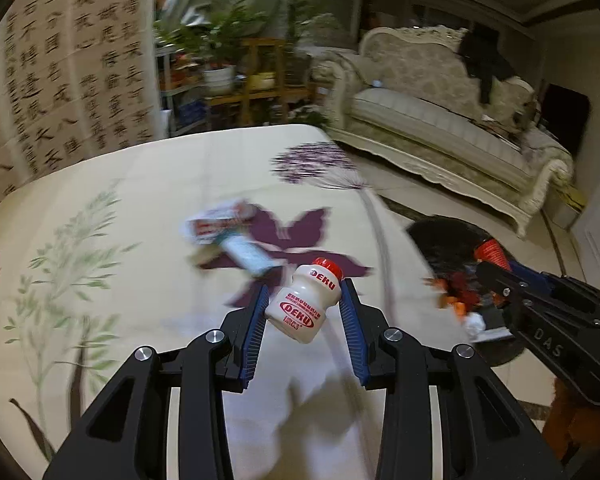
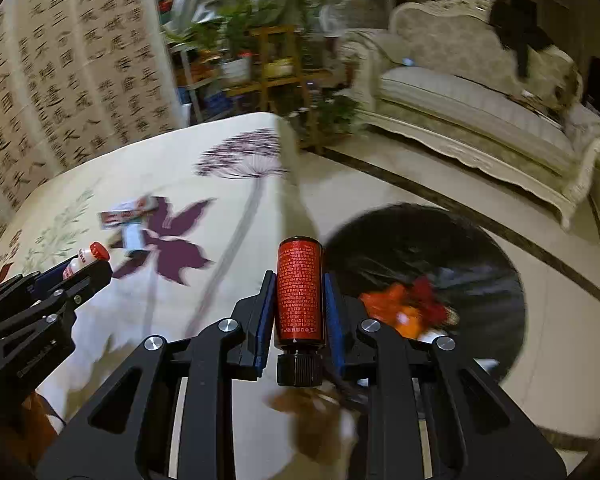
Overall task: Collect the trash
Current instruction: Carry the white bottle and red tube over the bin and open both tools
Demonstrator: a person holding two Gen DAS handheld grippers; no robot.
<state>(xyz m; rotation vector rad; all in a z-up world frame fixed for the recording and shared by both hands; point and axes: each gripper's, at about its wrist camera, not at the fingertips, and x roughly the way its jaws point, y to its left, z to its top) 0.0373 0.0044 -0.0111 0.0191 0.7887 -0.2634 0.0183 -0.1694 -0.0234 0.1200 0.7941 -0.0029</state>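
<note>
My left gripper (image 1: 305, 300) is shut on a small white drink bottle (image 1: 302, 305) with a red cap and red lettering, held tilted above the floral tablecloth (image 1: 140, 208). My right gripper (image 2: 298, 292) is shut on a red cylindrical bottle (image 2: 299, 290) with a black cap pointing back at the camera. It hangs near the table's right edge, beside the black-lined trash bin (image 2: 420, 248) on the floor. The bin (image 1: 448, 240) holds orange and red wrappers (image 2: 408, 304). Crumpled packets (image 1: 228, 236) lie further back on the cloth, the same packets (image 2: 130, 216) appearing left in the right wrist view.
A cream sofa (image 1: 452, 128) stands across the tiled floor (image 2: 380, 176) beyond the bin. Potted plants on wooden shelves (image 1: 256, 76) sit behind the table. A calligraphy screen (image 1: 60, 80) covers the left wall. The right gripper (image 1: 500, 280) shows at the right edge of the left wrist view.
</note>
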